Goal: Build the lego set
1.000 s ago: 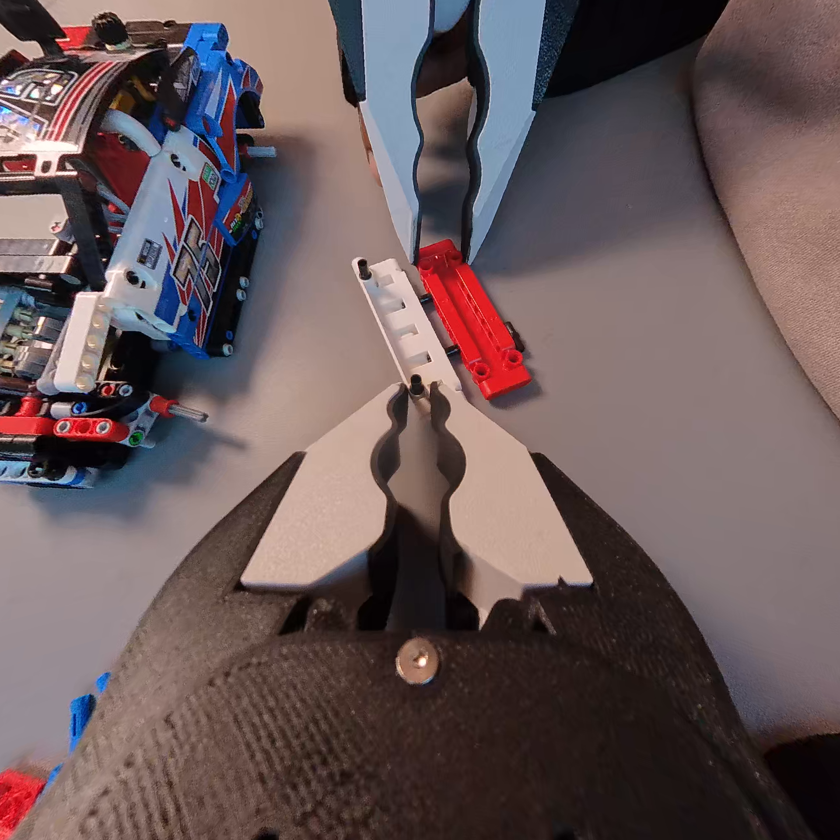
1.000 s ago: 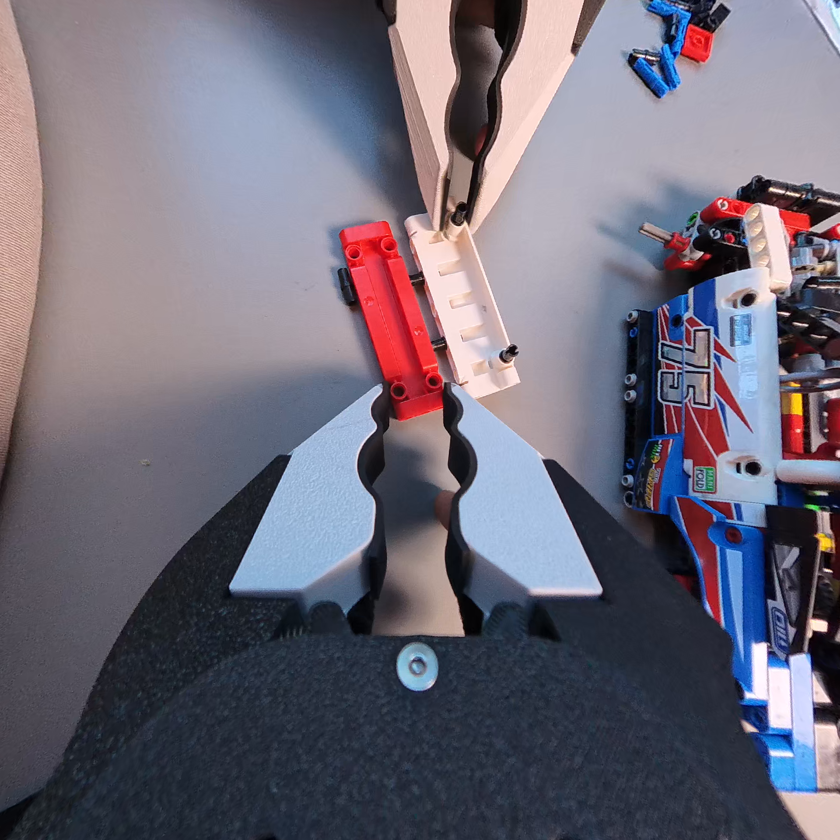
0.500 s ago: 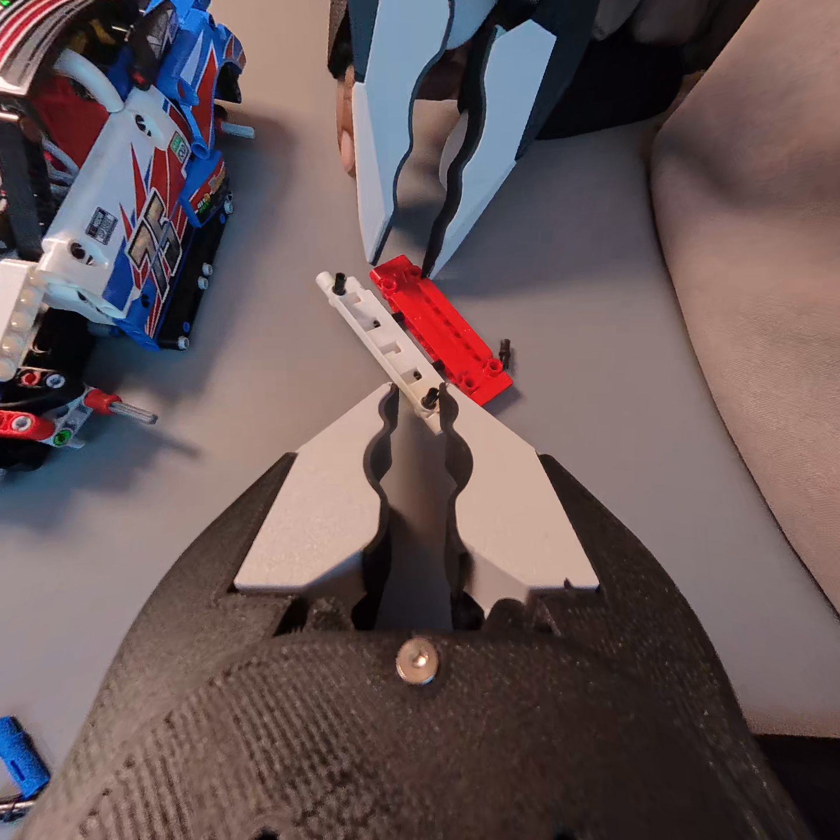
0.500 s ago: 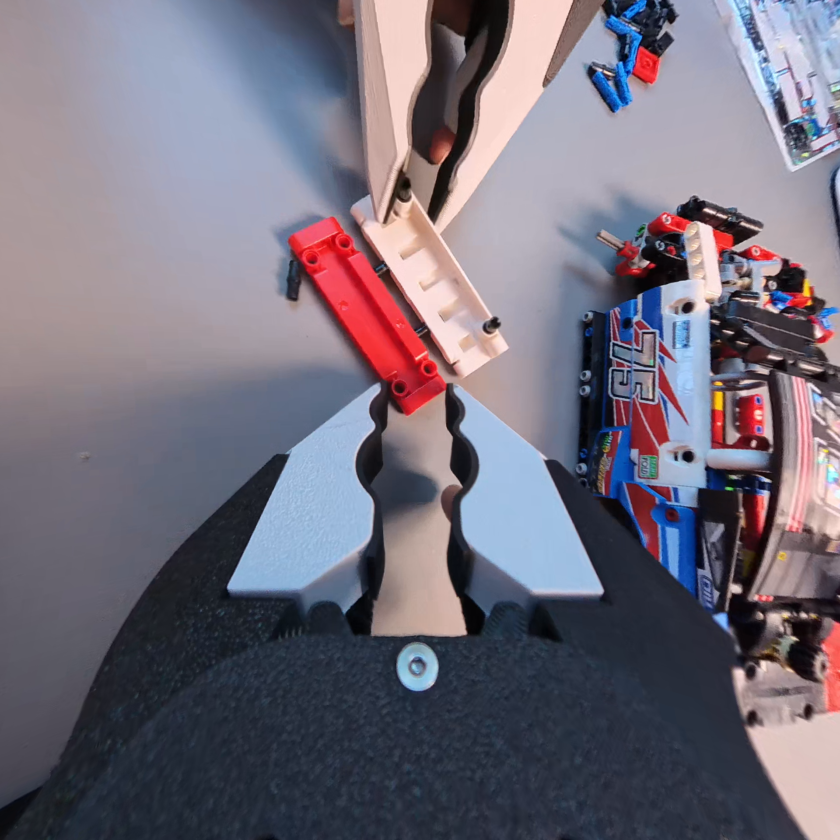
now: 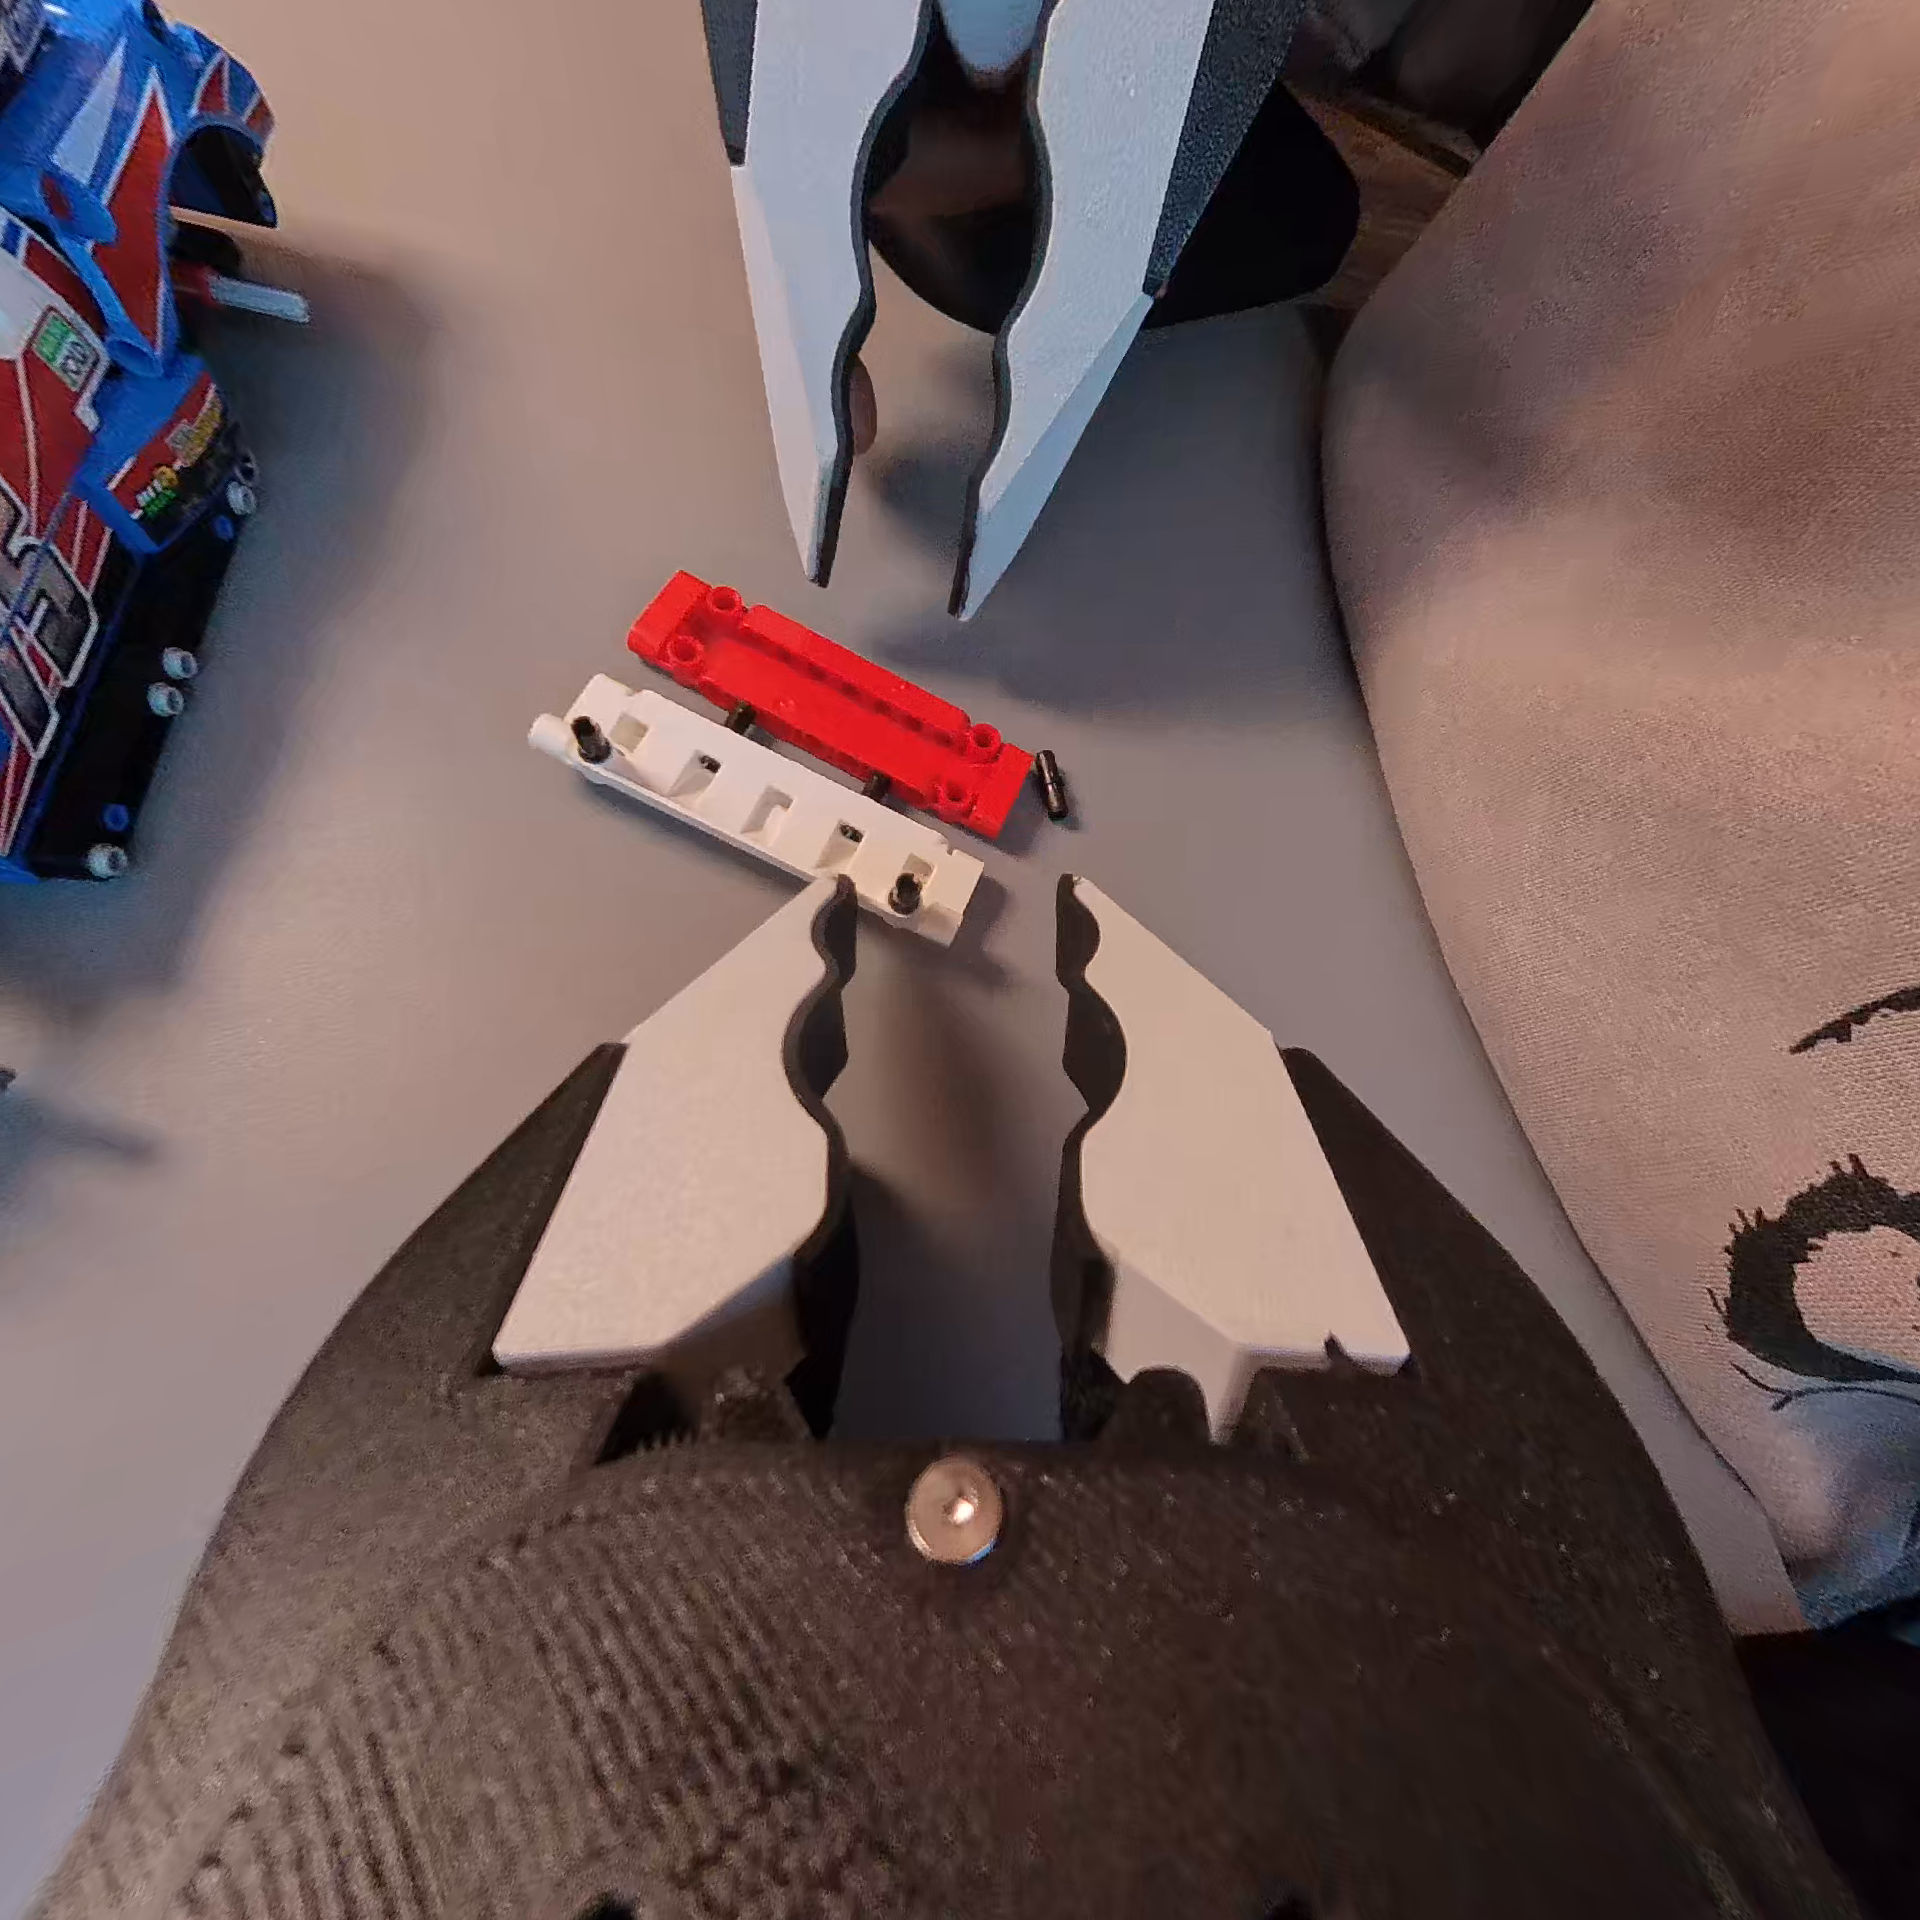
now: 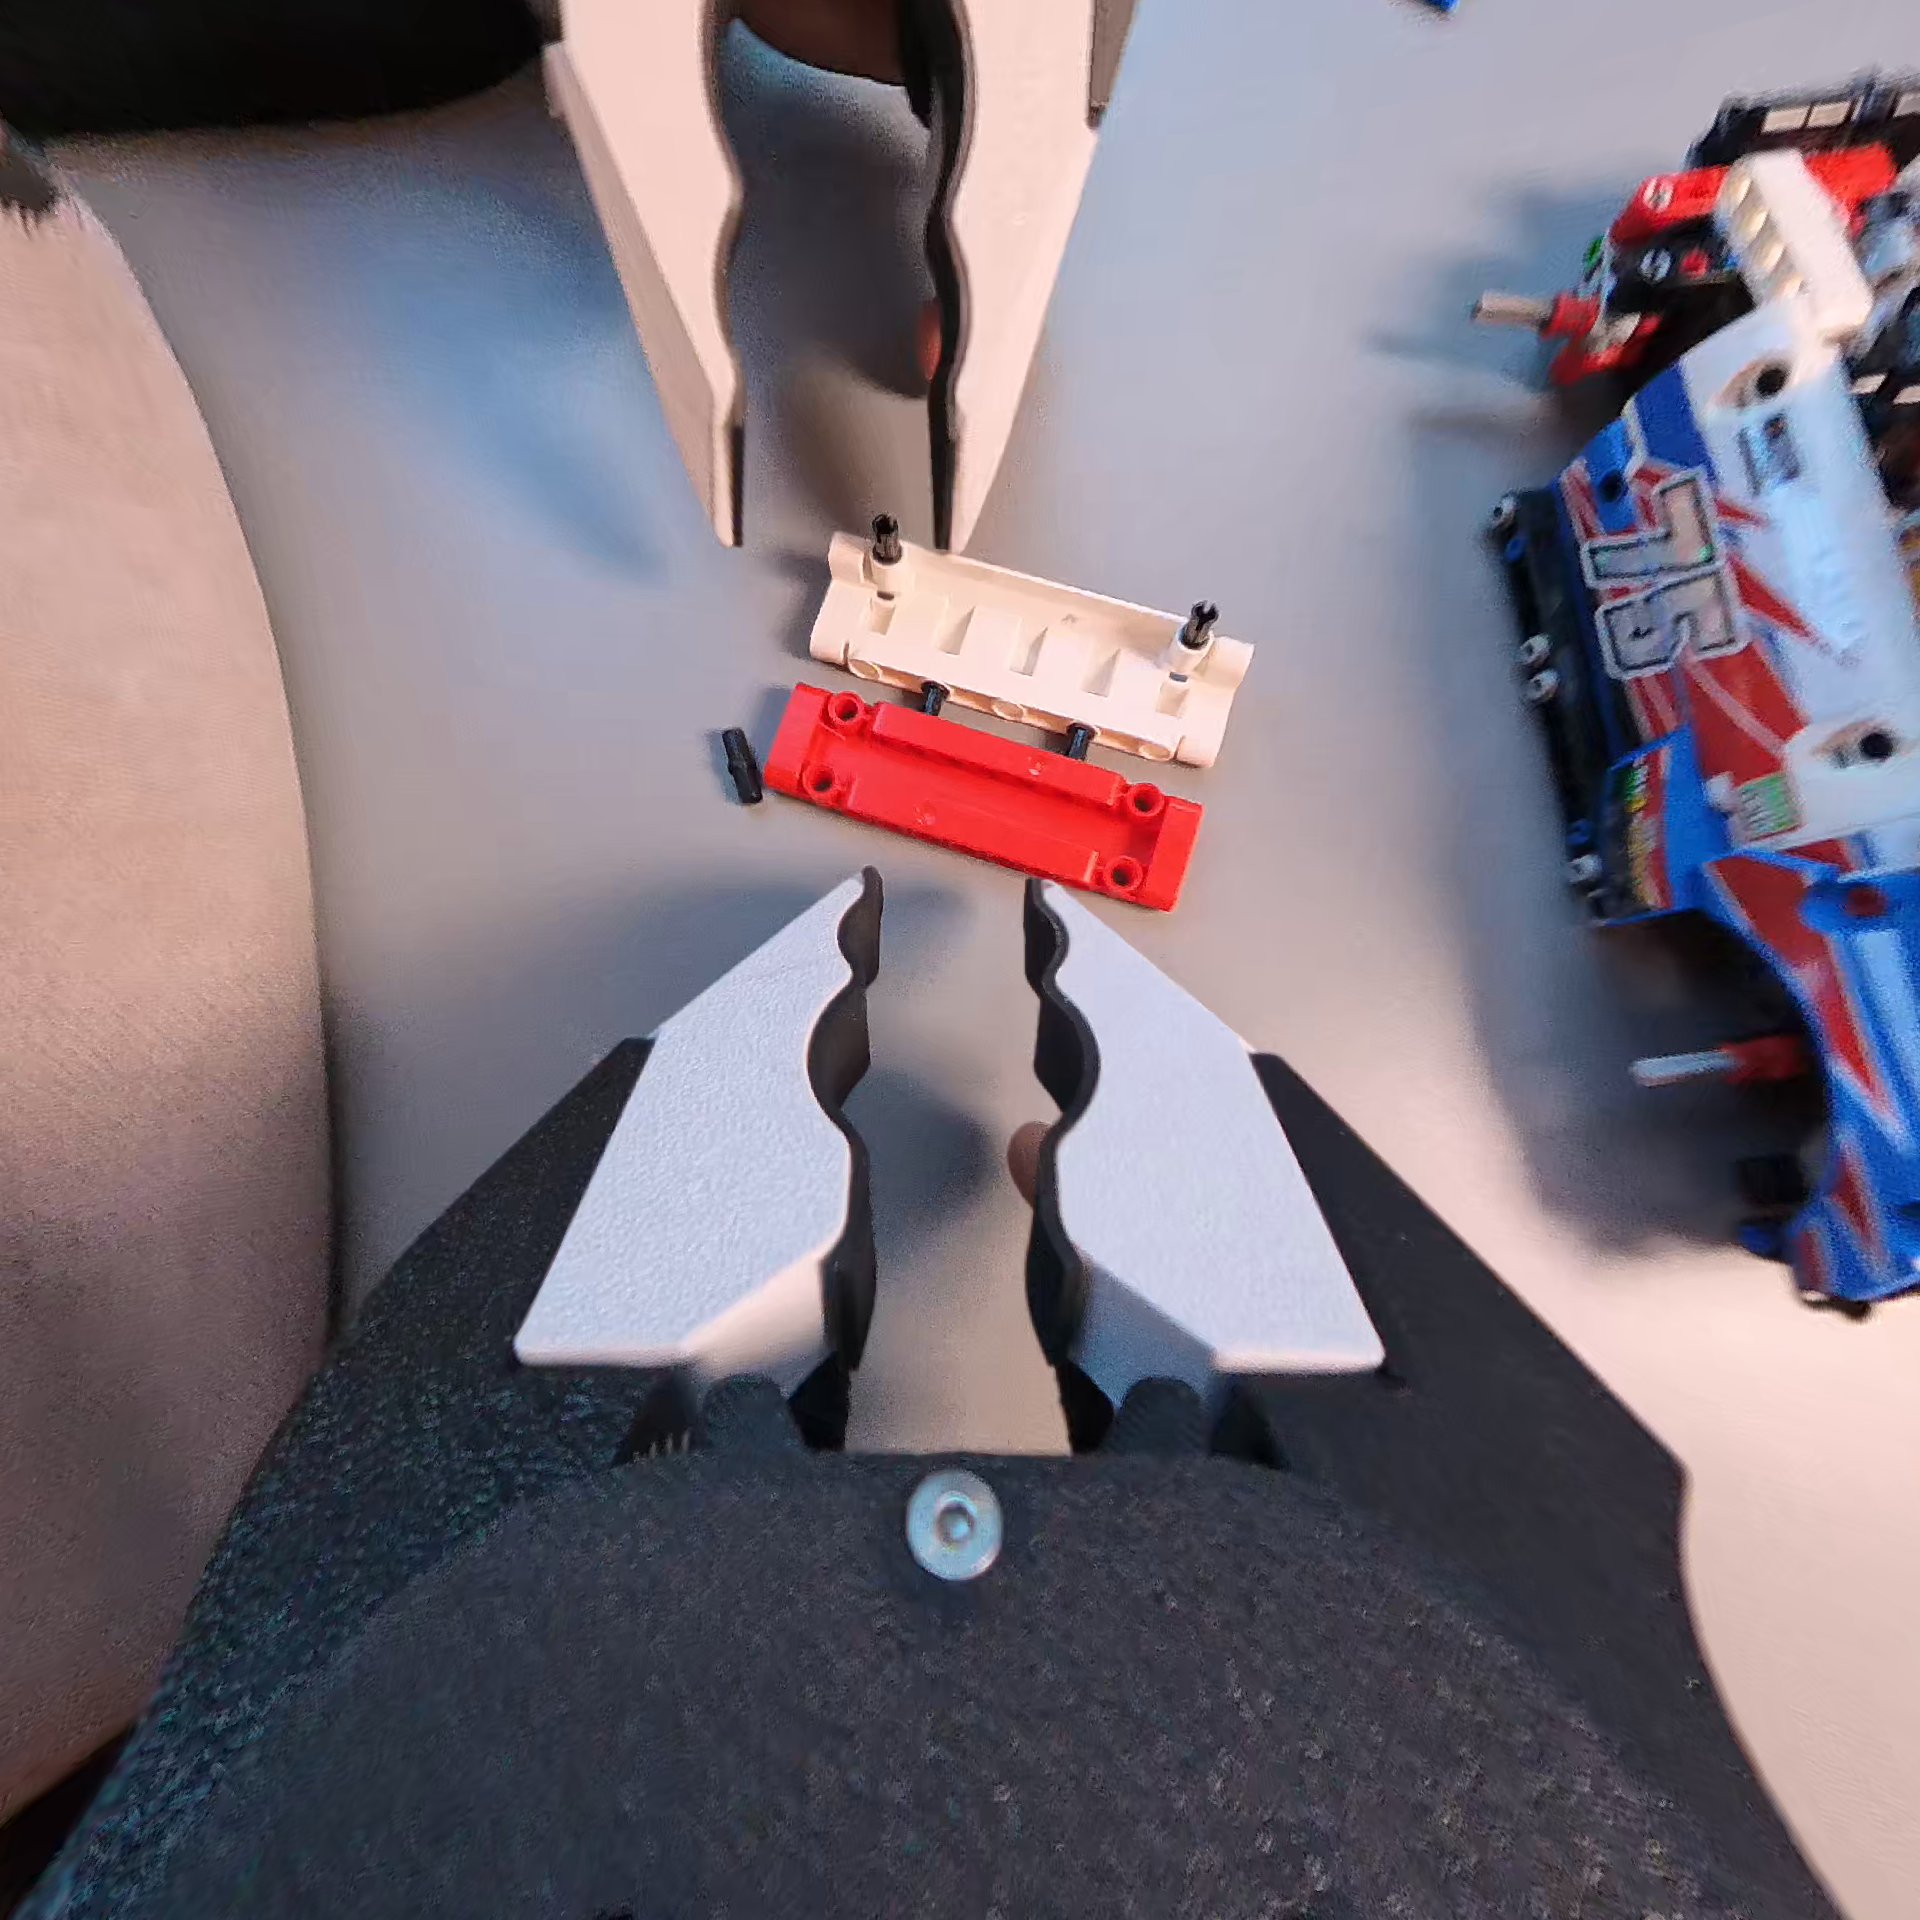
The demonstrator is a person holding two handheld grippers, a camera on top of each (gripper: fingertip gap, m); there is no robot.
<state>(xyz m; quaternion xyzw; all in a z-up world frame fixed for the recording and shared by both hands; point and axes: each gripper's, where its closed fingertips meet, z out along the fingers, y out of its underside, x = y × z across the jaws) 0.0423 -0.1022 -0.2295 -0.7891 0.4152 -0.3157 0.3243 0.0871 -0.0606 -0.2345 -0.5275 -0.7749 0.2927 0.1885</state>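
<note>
red+white panels lie btwn both parted tongs, left + right.

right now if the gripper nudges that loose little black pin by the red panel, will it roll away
Probably: the black pin looks small, round and light, lying free on the smooth grey table. It touches nothing, so a nudge likely rolls or skids it. Its end ridges may curb rolling.

Bare table beside joined panels

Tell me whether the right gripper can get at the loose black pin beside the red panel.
Probably yes. The right gripper is open and empty, and the black pin lies apart from the red panel on bare table, with nothing between.
</note>
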